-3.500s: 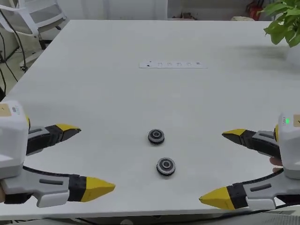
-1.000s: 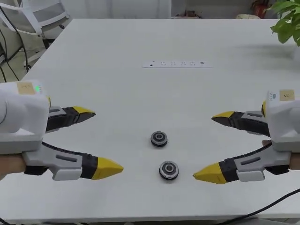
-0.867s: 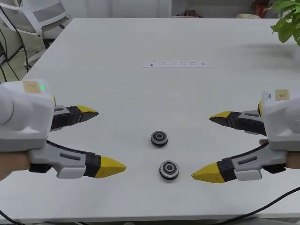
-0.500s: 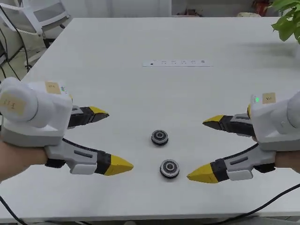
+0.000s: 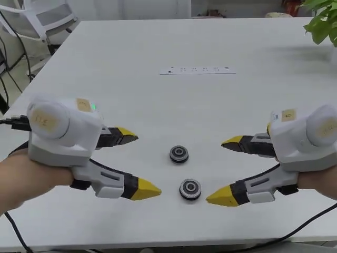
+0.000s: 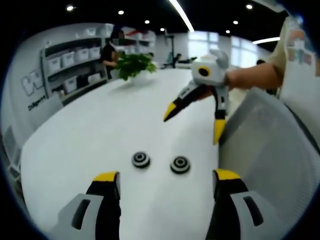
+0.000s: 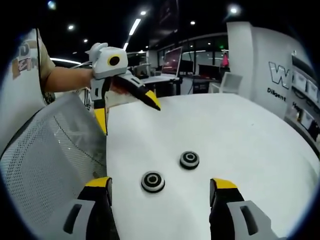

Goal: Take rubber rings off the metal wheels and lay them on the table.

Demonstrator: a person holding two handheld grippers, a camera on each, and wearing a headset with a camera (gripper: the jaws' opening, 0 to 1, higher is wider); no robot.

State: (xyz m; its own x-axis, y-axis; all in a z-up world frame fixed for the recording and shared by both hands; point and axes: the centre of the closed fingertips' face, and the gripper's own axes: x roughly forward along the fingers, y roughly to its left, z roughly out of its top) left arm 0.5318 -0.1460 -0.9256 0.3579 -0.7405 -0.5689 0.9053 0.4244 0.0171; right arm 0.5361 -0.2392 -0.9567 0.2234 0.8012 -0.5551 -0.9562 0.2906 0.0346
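Left gripper (image 5: 146,164): jaws spread wide, empty.
Right gripper (image 5: 216,170): likewise spread, empty.
Near wheel (image 5: 190,189): probably rigid; you pinch its stretchy rubber ring (image 5: 182,190).

Smooth, matt white table (image 5: 158,47) carries 2 wheels of bright metal ringed in dull black rubber, near wheel (image 5: 190,190) and far wheel (image 5: 179,154); left tongs (image 5: 147,164) and right tongs (image 5: 216,170) wear smooth white plastic, yellow-tipped.

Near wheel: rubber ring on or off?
On: the near wheel lies flat, dark rubber ring around its metal centre. The left gripper and right gripper flank it, open, not touching.
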